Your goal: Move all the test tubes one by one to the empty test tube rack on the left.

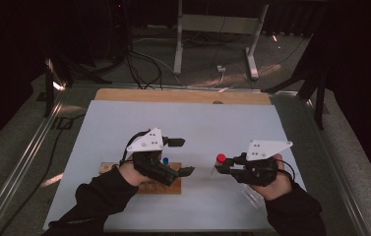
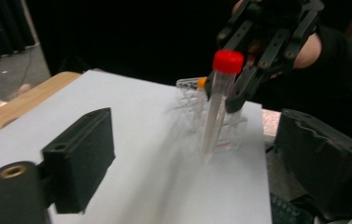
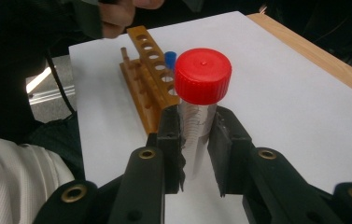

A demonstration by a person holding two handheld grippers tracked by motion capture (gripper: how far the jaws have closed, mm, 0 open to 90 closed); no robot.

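The right gripper (image 3: 196, 140) grasps a clear, red-capped centrifuge tube (image 3: 201, 93) just under its cap, one jaw on each side, holding it upright above the white table sheet (image 1: 212, 123). A clear plastic rack (image 2: 225, 128) stands just behind the tube. To the left, the left gripper (image 1: 180, 156) has its jaws spread and empty, over a wooden tube rack (image 3: 148, 74) holding a blue-capped tube (image 3: 170, 58).
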